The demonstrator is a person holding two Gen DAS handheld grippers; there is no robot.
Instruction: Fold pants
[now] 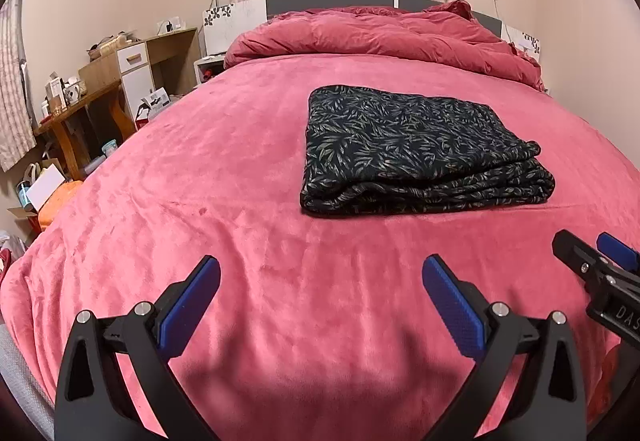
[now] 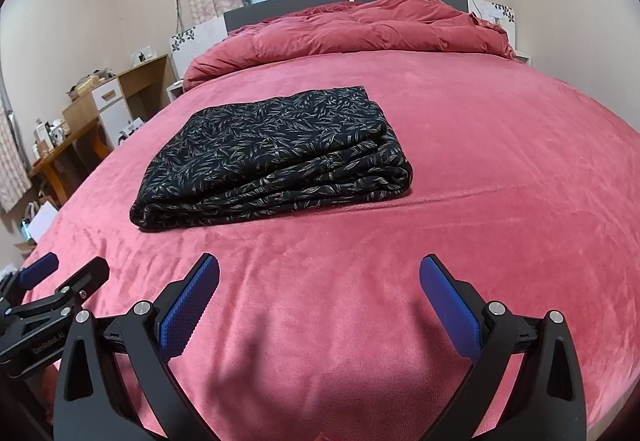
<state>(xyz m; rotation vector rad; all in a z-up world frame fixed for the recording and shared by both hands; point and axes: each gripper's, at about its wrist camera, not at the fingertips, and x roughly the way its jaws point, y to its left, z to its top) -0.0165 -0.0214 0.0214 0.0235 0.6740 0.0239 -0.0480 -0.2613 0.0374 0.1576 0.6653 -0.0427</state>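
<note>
the pants (image 1: 420,149) are seen lying on the blanket (image 1: 240,201) as a compact, stacked rectangle, several layers thick, with the layered edges turned toward the cameras. in the right wrist view the pants (image 2: 276,157) show a top layer set slightly back from the lower ones on the right side, so the edges are not perfectly flush. no loose leg or waistband is seen trailing out from the bundle.

the left gripper (image 1: 320,297) is held apart from the pants, on the near side of them, with its jaws spread wide and nothing between them. the right gripper (image 2: 320,297) is likewise on the near side of the pants, not touching them, jaws spread wide and empty. each gripper is also caught at the edge of the other's view, just beside it.

beyond the pants, a bunched duvet (image 1: 380,37) lies toward the headboard, well apart from them.

the folding is judged to be essentially complete: the pants are already reduced to a small bundle and released. at most, a light squaring of the offset top layer could be left; otherwise nothing further appears to be required.
</note>
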